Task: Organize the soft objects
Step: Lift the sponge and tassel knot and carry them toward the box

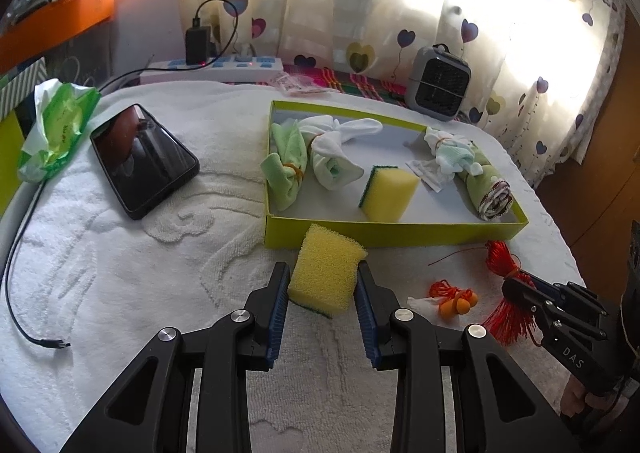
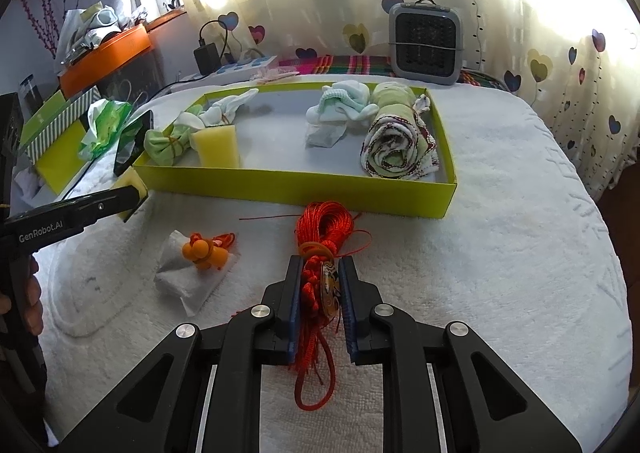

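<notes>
Both hands are busy here. The left gripper (image 1: 323, 285) has its pads pressed on either side of a yellow sponge (image 1: 325, 271), so it's clamped on it, with the sponge sitting just in front of the near wall of the green box (image 1: 384, 231). The right gripper (image 2: 320, 289) is closed around a red tassel (image 2: 320, 237) with a small painted charm in the middle. Its loose cords trail out on the white towel (image 2: 500, 253), both ahead of the fingers and back under them.

The box already holds another sponge (image 1: 390, 193), a few tied cloth bundles (image 1: 288, 167) and a rolled towel (image 2: 396, 141). There's open floor in the middle, which looks like the sensible landing spot for both items.

My take on doing it well:
- Lift the sponge clear of the box wall before moving forward, or the wall will catch it and shove the box along the towel.
- Don't squeeze harder. It's foam, so it'll just deform and spring when let go.
- For the tassel, lift high enough that the dangling cords clear the rim. Otherwise they'll drape over the edge and half of it ends up outside.
- Go one hand at a time if the gap gets tight, since both grippers are heading for the same patch.

Still out on the towel: an orange toy (image 2: 204, 249) lying on a small white pouch (image 2: 188, 281), so that's probably next.
</notes>
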`<state>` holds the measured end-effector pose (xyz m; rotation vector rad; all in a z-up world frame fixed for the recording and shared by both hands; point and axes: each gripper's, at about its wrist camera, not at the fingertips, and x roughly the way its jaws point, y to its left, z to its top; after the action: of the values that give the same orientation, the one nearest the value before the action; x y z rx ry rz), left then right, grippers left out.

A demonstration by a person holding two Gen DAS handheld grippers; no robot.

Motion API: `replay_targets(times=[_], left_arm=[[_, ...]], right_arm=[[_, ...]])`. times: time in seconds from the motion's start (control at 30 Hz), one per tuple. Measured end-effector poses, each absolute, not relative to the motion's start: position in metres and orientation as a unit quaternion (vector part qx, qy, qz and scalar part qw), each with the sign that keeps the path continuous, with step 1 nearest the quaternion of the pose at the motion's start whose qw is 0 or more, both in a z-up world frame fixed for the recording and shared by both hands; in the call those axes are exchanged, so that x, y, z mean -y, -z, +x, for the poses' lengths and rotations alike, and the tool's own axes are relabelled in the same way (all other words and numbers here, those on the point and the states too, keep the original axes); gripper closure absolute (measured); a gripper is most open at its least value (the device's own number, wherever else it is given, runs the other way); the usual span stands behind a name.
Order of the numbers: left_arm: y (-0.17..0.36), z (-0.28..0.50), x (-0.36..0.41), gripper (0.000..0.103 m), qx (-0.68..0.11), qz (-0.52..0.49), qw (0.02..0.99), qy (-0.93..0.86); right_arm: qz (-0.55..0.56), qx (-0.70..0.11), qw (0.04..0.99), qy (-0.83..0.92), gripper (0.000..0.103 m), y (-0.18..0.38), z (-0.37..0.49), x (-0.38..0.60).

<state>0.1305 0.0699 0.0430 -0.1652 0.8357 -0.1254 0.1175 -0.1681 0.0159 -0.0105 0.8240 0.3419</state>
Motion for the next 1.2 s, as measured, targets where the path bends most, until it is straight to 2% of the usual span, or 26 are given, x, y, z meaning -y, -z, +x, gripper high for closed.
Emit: replay_targets(times=[0.5, 1.2], left_arm=[[-0.063, 0.125, -0.068, 0.073, -0.387, -0.074, 0.917, 0.069], [-0.079, 0.163, -0.059, 0.073, -0.383, -0.068, 0.917, 0.091]], right_arm=[[0.010, -0.371, 0.913, -0.168, 0.085, -0.036, 0.113, 0.174], [0.009, -0.328, 0.927, -0.184, 0.085, -0.077, 0.141, 0.167]])
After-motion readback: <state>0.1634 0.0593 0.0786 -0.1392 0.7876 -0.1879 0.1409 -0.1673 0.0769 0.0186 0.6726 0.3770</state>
